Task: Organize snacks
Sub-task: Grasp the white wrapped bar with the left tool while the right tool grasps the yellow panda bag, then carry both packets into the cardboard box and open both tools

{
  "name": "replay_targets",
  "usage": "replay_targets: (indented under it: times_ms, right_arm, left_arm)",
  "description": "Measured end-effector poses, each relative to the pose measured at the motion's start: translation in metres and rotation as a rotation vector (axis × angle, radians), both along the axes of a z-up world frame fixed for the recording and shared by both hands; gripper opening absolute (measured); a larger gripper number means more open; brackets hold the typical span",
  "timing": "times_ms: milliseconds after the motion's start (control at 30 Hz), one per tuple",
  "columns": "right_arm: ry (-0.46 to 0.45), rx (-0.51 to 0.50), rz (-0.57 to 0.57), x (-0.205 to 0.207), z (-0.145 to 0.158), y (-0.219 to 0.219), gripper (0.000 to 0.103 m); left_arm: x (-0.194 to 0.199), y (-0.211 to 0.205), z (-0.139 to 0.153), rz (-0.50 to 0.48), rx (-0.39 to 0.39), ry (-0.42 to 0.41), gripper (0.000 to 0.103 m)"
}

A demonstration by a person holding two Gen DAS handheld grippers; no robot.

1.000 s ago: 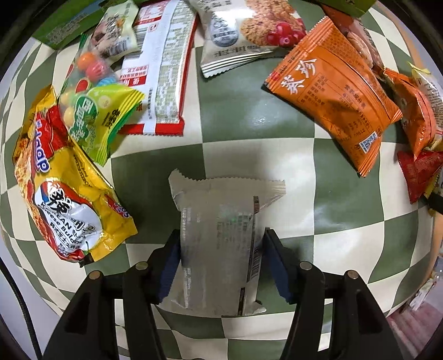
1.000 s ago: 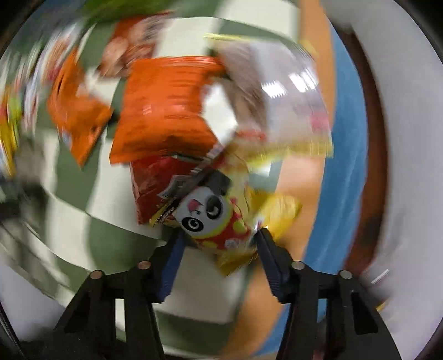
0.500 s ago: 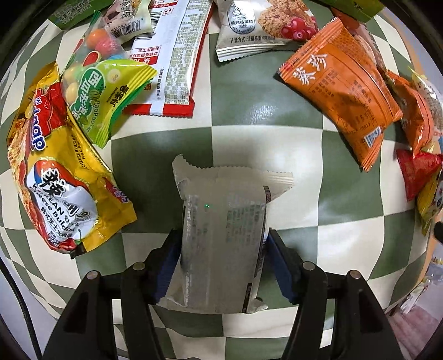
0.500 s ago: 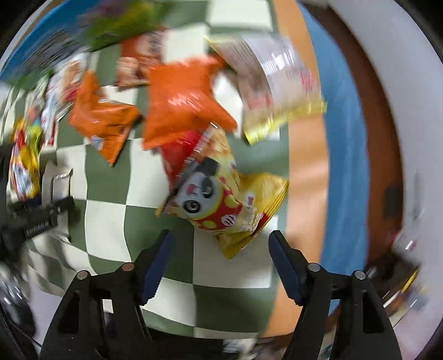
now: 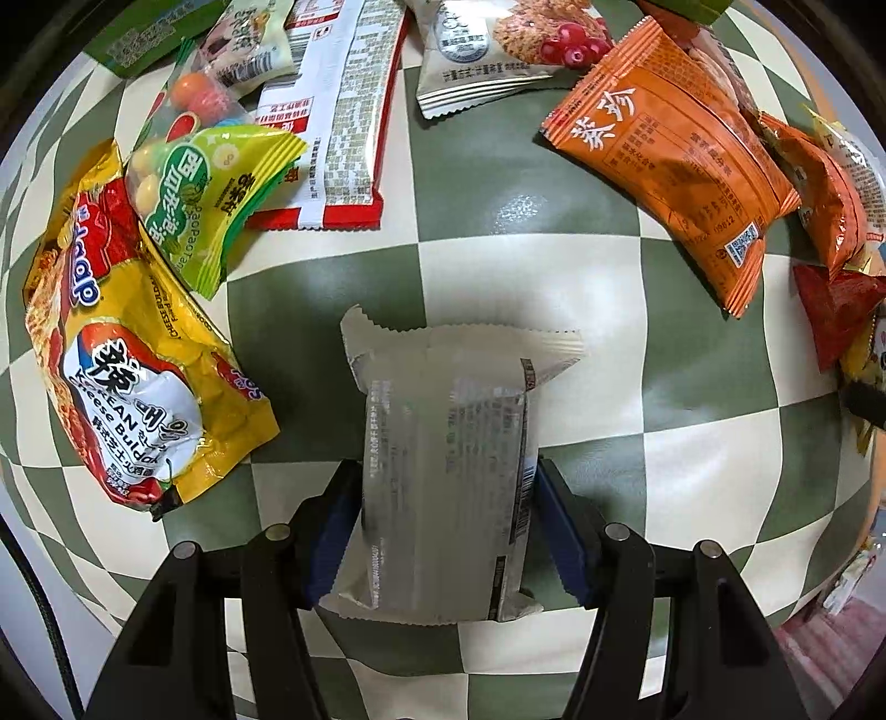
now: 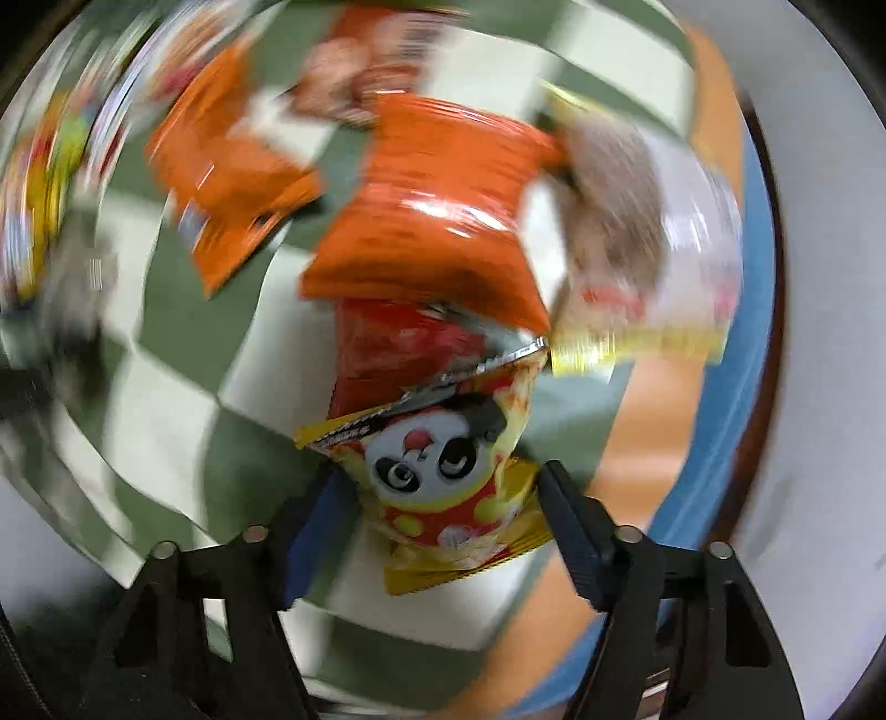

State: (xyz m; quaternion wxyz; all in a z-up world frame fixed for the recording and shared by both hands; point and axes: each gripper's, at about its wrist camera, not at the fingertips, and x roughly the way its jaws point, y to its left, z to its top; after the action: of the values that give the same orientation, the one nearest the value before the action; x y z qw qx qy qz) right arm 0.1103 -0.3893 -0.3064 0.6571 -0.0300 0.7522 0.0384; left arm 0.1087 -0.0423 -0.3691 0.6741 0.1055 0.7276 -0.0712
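My left gripper is shut on a white translucent snack packet, held above the green and cream checkered cloth. In the blurred right wrist view, my right gripper has its jaws close on both sides of a yellow panda snack bag; whether they press it I cannot tell. Orange bags lie beyond it.
On the cloth in the left wrist view lie a yellow noodle pack, a green candy bag, a red and white pack, a cookie bag and an orange packet. A blue mat edge borders the cloth.
My right gripper swung back over the panda bag and its jaws narrowed around it. My left gripper kept hold of the white packet and shifted only slightly.
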Motion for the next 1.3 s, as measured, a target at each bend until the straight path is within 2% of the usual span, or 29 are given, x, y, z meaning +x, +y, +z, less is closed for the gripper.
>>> replay_targets:
  times_ms: [67, 133, 200, 233, 300, 333, 367, 467, 533, 600, 733, 767, 833, 967, 1067, 1100, 1167, 1200, 1233, 1300]
  right_arm:
    - [0.072, 0.133, -0.245, -0.005, 0.003, -0.049, 0.066]
    - [0.122, 0.213, -0.381, -0.009, 0.002, -0.074, 0.066]
    - [0.152, 0.26, -0.449, -0.012, 0.001, -0.086, 0.067]
    - [0.157, 0.271, -0.461, -0.012, 0.0, -0.091, 0.067]
    - [0.132, 0.219, -0.424, -0.024, 0.007, -0.092, 0.079]
    - [0.113, 0.182, -0.402, -0.028, 0.013, -0.085, 0.082]
    - [0.088, 0.145, -0.373, -0.041, 0.025, -0.073, 0.082]
    - [0.061, 0.091, -0.341, -0.045, 0.031, -0.073, 0.082]
    - [0.058, 0.078, -0.366, -0.05, 0.029, -0.076, 0.08]
    - [0.031, 0.065, -0.41, -0.054, 0.032, -0.088, 0.069]
    - [-0.028, 0.059, -0.447, -0.075, 0.041, -0.086, 0.059]
    - [-0.04, 0.059, -0.45, -0.081, 0.041, -0.076, 0.054]
    - [-0.05, 0.075, -0.459, -0.089, 0.046, -0.072, 0.054]
    - [-0.076, 0.113, -0.472, -0.097, 0.069, -0.077, 0.053]
    - [-0.099, 0.177, -0.491, -0.102, 0.09, -0.074, 0.053]
    - [-0.115, 0.199, -0.494, -0.09, 0.094, -0.052, 0.053]
    - [-0.16, 0.244, -0.494, -0.092, 0.124, -0.045, 0.053]
    - [-0.182, 0.265, -0.493, -0.097, 0.138, -0.018, 0.053]
    - [-0.211, 0.292, -0.492, -0.092, 0.155, -0.018, 0.053]
    - [-0.254, 0.328, -0.48, -0.089, 0.169, 0.021, 0.053]
  left_arm:
    - [0.002, 0.002, -0.003, 0.011, -0.015, 0.005, 0.061]
    - [0.003, 0.004, -0.004, 0.022, -0.027, 0.012, 0.062]
    - [0.004, 0.005, -0.006, 0.036, -0.037, 0.019, 0.062]
    - [0.004, 0.005, -0.007, 0.043, -0.041, 0.021, 0.062]
    - [0.008, 0.007, -0.008, 0.056, -0.051, 0.02, 0.062]
    - [0.009, 0.008, -0.007, 0.065, -0.059, 0.014, 0.06]
    - [0.01, 0.009, -0.006, 0.071, -0.066, 0.007, 0.059]
    - [0.012, 0.015, -0.003, 0.084, -0.068, -0.019, 0.058]
    - [0.01, 0.016, 0.001, 0.091, -0.057, -0.04, 0.058]
    - [0.007, 0.018, 0.006, 0.102, -0.047, -0.053, 0.057]
    - [0.001, 0.023, 0.021, 0.135, -0.041, -0.076, 0.057]
    - [-0.001, 0.025, 0.025, 0.14, -0.042, -0.081, 0.057]
    - [-0.003, 0.03, 0.034, 0.148, -0.052, -0.087, 0.057]
    - [-0.008, 0.031, 0.062, 0.146, -0.082, -0.105, 0.057]
    - [-0.005, 0.038, 0.093, 0.148, -0.151, -0.118, 0.057]
    - [-0.005, 0.041, 0.104, 0.146, -0.172, -0.127, 0.057]
    - [0.001, 0.046, 0.131, 0.141, -0.218, -0.146, 0.057]
    - [0.008, 0.046, 0.148, 0.134, -0.246, -0.161, 0.057]
    - [0.014, 0.045, 0.163, 0.127, -0.262, -0.174, 0.057]
    - [0.031, 0.04, 0.195, 0.109, -0.292, -0.207, 0.057]
